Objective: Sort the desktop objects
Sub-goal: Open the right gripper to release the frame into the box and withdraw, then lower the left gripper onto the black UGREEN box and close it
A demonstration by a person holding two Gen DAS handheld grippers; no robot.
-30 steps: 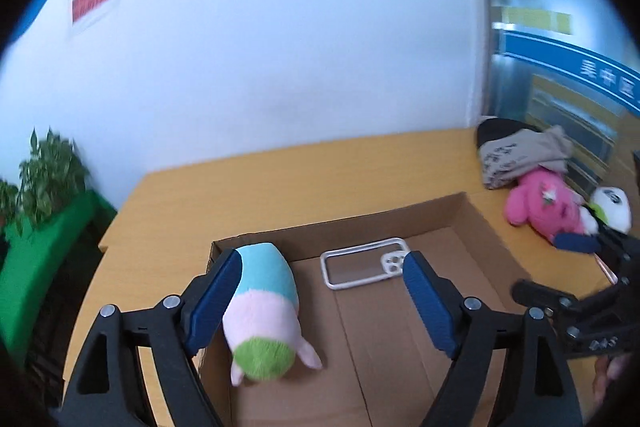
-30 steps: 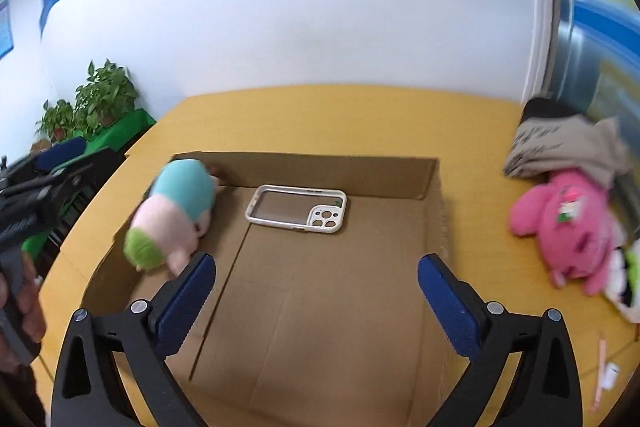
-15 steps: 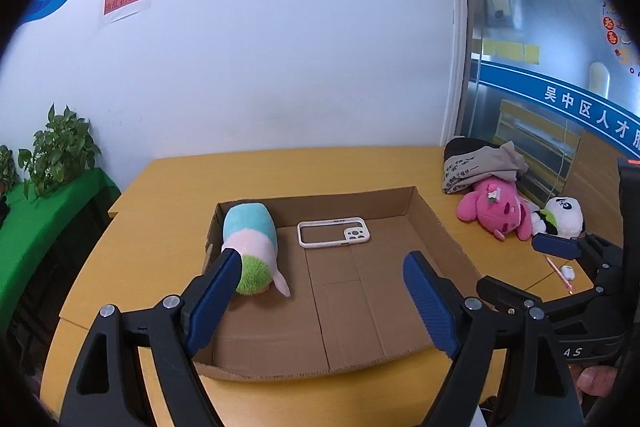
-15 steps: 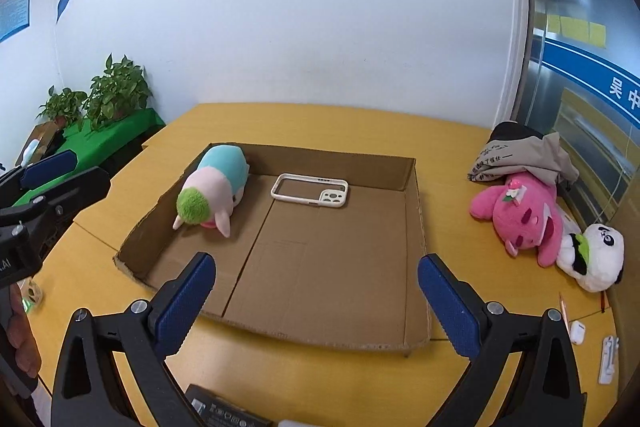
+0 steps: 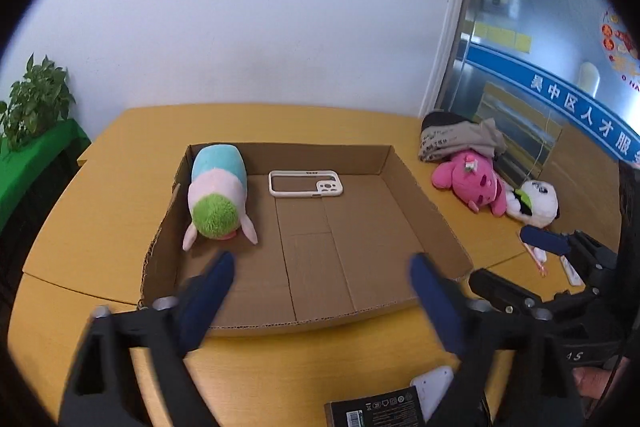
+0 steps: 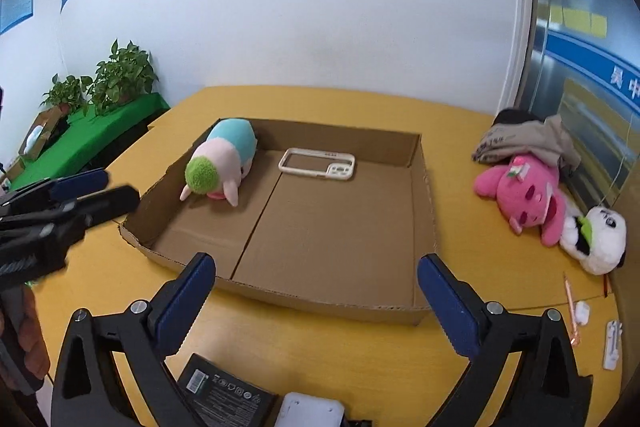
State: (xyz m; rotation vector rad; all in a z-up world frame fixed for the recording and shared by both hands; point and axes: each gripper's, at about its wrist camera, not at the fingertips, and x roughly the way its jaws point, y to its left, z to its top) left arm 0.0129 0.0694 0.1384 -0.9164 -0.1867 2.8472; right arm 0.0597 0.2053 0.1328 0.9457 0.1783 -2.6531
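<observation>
Left gripper point(image 5: 320, 291) and right gripper point(image 6: 316, 291): jaws spread wide, holding nothing, both above the surface's near edge. Shallow brown cardboard tray point(image 6: 422, 187) holds a blue-pink-green plush toy point(image 6: 224, 161) in its far-left corner and a white phone case point(image 6: 318, 165) by the far wall. Pink plush toy point(image 6: 528, 193) and white panda plush point(image 6: 598, 243) lie at the right edge.

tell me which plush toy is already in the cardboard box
The blue, pink and green plush, lying in the cardboard box. The pink plush and panda plush lie outside.
</observation>
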